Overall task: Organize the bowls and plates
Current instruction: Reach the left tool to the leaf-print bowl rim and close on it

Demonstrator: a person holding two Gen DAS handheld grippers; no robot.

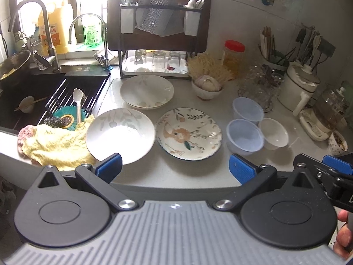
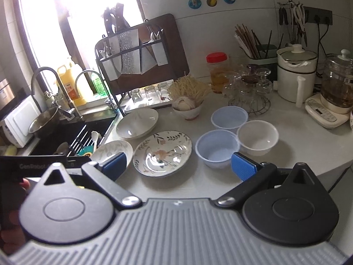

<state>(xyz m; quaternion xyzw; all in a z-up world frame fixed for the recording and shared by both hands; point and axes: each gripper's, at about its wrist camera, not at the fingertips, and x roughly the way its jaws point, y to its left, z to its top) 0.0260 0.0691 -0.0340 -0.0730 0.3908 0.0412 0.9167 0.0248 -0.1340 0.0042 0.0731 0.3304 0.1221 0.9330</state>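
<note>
The job looks barely begun. Both the left tool [image 1: 175,167] and right tool [image 2: 178,163] are wide apart and hold nothing. The plates [image 1: 188,133] and bowls [image 1: 245,135] sit spread out on the worktop [image 1: 167,174], mostly unstacked.

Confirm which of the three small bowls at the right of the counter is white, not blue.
The white bowl, rightmost of the three. It sits beside the near blue bowl and in front of the far blue bowl; both of those are pale blue.
</note>
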